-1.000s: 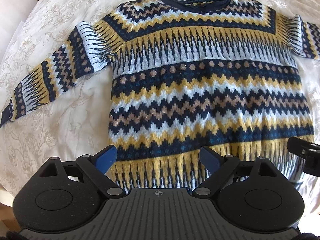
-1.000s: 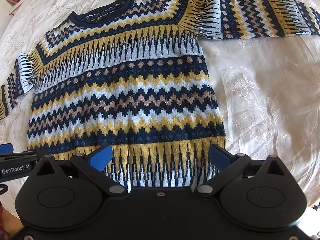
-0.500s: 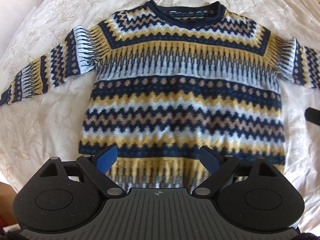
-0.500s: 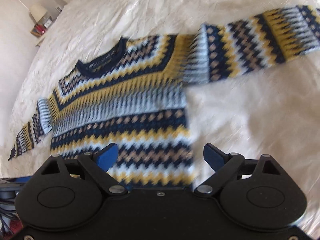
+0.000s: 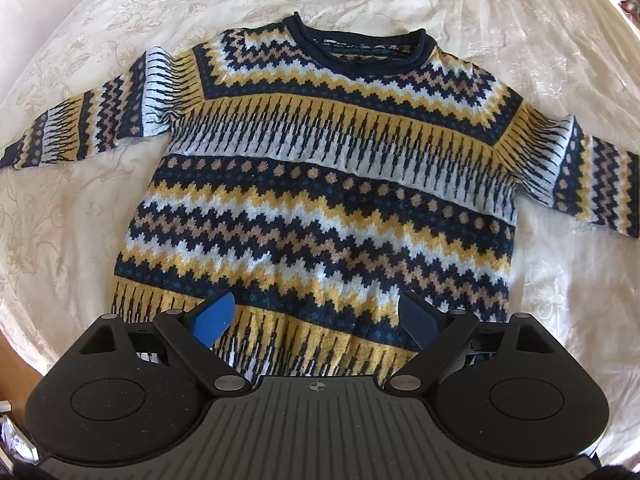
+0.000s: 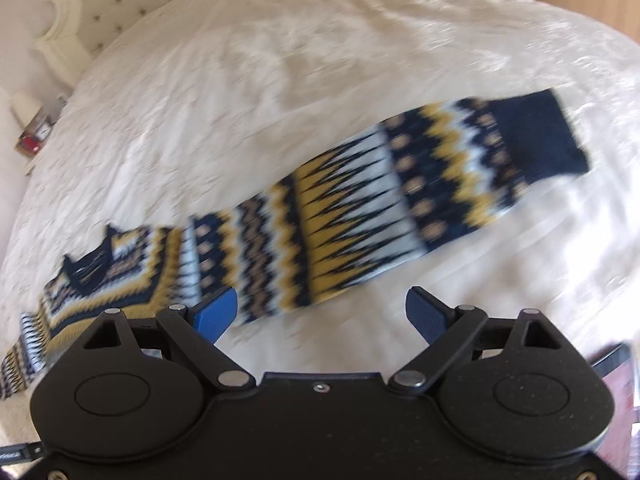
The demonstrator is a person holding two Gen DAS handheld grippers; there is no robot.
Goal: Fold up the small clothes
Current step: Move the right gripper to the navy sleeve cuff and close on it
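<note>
A knit sweater [image 5: 320, 200] with navy, yellow, white and tan zigzag bands lies flat, front up, on a cream bedspread [image 5: 72, 240], both sleeves spread out. My left gripper [image 5: 316, 316] is open and empty, above the sweater's bottom hem. My right gripper [image 6: 320, 314] is open and empty, just above the bedspread beside the sweater's right sleeve [image 6: 384, 208], whose navy cuff [image 6: 540, 136] points to the far right. The right wrist view is blurred by motion.
The embroidered cream bedspread [image 6: 280, 80] covers the whole bed. A padded headboard [image 6: 100, 4] and a bedside shelf with small items [image 6: 34, 136] are at the far left. The bed's edge and wooden floor [image 5: 12, 364] show at the lower left.
My right gripper has swung right, from the hem to the right sleeve. My left gripper has pulled back and shifted left along the hem. Both jaws stayed open.
</note>
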